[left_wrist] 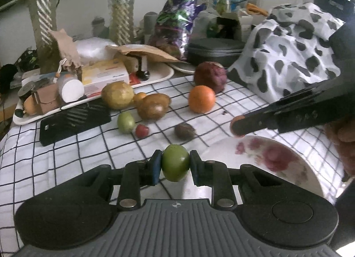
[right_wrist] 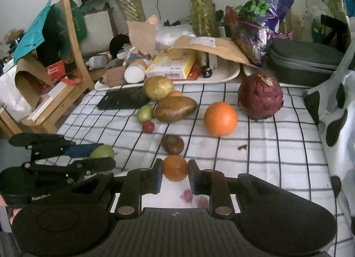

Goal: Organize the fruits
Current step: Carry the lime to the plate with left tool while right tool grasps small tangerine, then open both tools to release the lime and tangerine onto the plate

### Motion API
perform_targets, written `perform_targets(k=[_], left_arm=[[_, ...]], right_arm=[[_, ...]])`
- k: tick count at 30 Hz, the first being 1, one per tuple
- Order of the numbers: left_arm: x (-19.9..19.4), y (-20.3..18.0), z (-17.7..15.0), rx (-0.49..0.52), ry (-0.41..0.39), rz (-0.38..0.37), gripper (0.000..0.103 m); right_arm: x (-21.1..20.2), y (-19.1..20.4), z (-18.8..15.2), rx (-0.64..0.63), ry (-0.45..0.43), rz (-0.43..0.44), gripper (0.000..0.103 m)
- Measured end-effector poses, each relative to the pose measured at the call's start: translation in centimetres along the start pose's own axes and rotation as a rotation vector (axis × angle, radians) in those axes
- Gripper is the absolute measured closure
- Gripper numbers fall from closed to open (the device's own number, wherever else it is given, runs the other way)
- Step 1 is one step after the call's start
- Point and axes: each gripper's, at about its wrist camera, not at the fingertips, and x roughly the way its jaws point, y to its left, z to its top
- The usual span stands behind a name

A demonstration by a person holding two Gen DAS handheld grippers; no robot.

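**Fruit in both tools, bowl just below and between**

Fruit first: your left tool (left_wrist: 175, 165) is clamped on a small green fruit (left_wrist: 175, 162), held clear above the checked cloth (left_wrist: 66, 157). Your right tool (right_wrist: 174, 171) grips a small orange fruit (right_wrist: 175, 167) the same way, pads pressed on both flanks.

Flowered bowl (left_wrist: 277, 159): it lies right of the left tool and near it, rim touching nothing. From the right wrist view, a strip of its floral inside shows directly under the held orange fruit. In my judgement the right tool is the nearer, already over the bowl; the left needs a short carry to its right.

Both round fruits have no long axis to mind.

Farther out on the desk: a brown wrinkled fruit (right_wrist: 172, 144), a big orange (right_wrist: 220, 118), a dark red fruit (right_wrist: 260, 96), a small red one (right_wrist: 148, 127), all well apart from the bowl.
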Motion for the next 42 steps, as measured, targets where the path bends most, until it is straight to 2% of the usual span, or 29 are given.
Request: perform_targets(k=[5, 9, 18, 24, 25, 26, 27, 28, 31, 33, 35, 37, 39, 42], left_arm=[[-0.4, -1.9, 0.0, 0.022, 0.019, -0.049, 0.077], [0.5, -3.1, -0.3, 0.069, 0.071, -0.091, 0.077], [2.6, -3.3, -1.5, 0.099, 0.154, -0.084, 0.077], [2.5, -3.9, -1.6, 0.134, 0.145, -0.071, 0.076], [2.5, -3.9, -1.6, 0.140, 0.146, -0.070, 0.074], [2.5, -4.0, -1.6, 0.143, 0.147, -0.069, 0.073], [2.4, -4.0, -1.6, 0.145, 0.146, -0.070, 0.068], [2.3, -4.1, -1.6, 0.148, 0.143, -0.068, 0.061], [1.5, -4.2, -1.6, 0.159, 0.117, -0.045, 0.054], [1.0, -4.0, -1.6, 0.153, 0.104, -0.043, 0.051], [0.5, -4.0, -1.6, 0.138, 0.094, -0.035, 0.045], [-0.3, -4.2, -1.8, 0.139, 0.076, -0.013, 0.037], [-0.9, -4.5, -2.1, 0.140, 0.068, 0.012, 0.037], [-1.7, -4.7, -2.5, 0.137, 0.065, 0.033, 0.037]], right_arm=[[-0.8, 1.1, -1.3, -0.051, 0.037, -0.015, 0.078], [-0.9, 1.4, -2.3, -0.082, 0.075, -0.031, 0.078], [0.3, 2.0, -3.5, -0.180, 0.146, -0.061, 0.077], [0.5, 2.2, -3.7, -0.204, 0.151, -0.068, 0.074], [0.5, 2.2, -3.7, -0.204, 0.153, -0.067, 0.072], [0.5, 2.2, -3.8, -0.205, 0.154, -0.068, 0.061], [0.4, 2.3, -3.8, -0.210, 0.148, -0.076, 0.053], [0.3, 2.3, -3.8, -0.216, 0.143, -0.079, 0.052], [-0.3, 2.4, -3.8, -0.220, 0.124, -0.072, 0.044], [-0.9, 2.2, -3.8, -0.209, 0.108, -0.078, 0.033], [-1.4, 2.2, -3.9, -0.195, 0.098, -0.083, 0.029], [-2.1, 2.2, -4.2, -0.183, 0.087, -0.098, 0.020], [-2.8, 2.2, -4.5, -0.178, 0.073, -0.121, 0.007], [-3.7, 2.5, -5.0, -0.178, 0.056, -0.158, 0.000]])
